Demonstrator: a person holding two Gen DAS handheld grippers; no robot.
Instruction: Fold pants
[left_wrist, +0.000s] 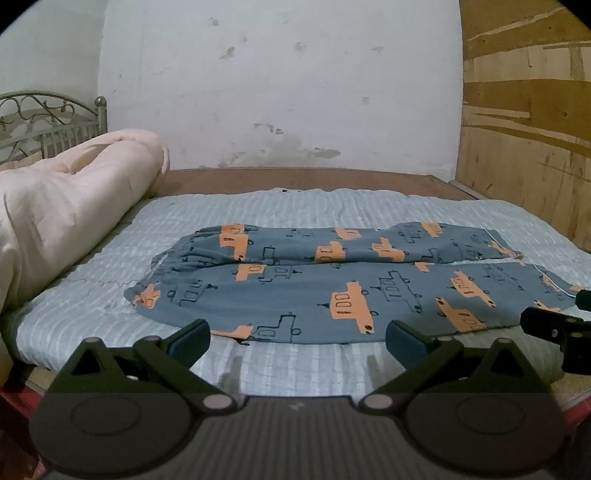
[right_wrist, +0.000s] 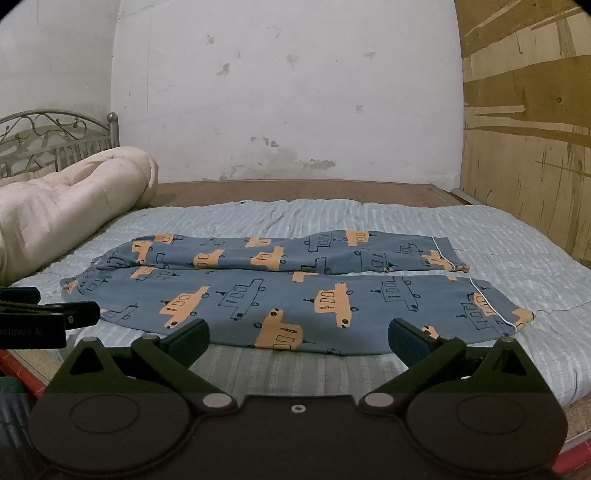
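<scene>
Blue pants (left_wrist: 332, 284) with orange and outlined car prints lie spread flat on the bed, waistband to the left, both leg cuffs to the right. They also show in the right wrist view (right_wrist: 295, 291). My left gripper (left_wrist: 297, 341) is open and empty, just short of the near leg's front edge, toward the waist end. My right gripper (right_wrist: 297, 341) is open and empty, just short of the same edge, nearer the cuffs. The right gripper's side shows at the right edge of the left wrist view (left_wrist: 554, 325).
The pants rest on a light blue striped quilt (left_wrist: 258, 210) over a wooden bed. A rolled pink duvet (left_wrist: 62, 206) lies along the left side before a metal headboard (left_wrist: 48, 122). A white wall (left_wrist: 277, 92) stands behind, a plywood panel (left_wrist: 524, 129) to the right.
</scene>
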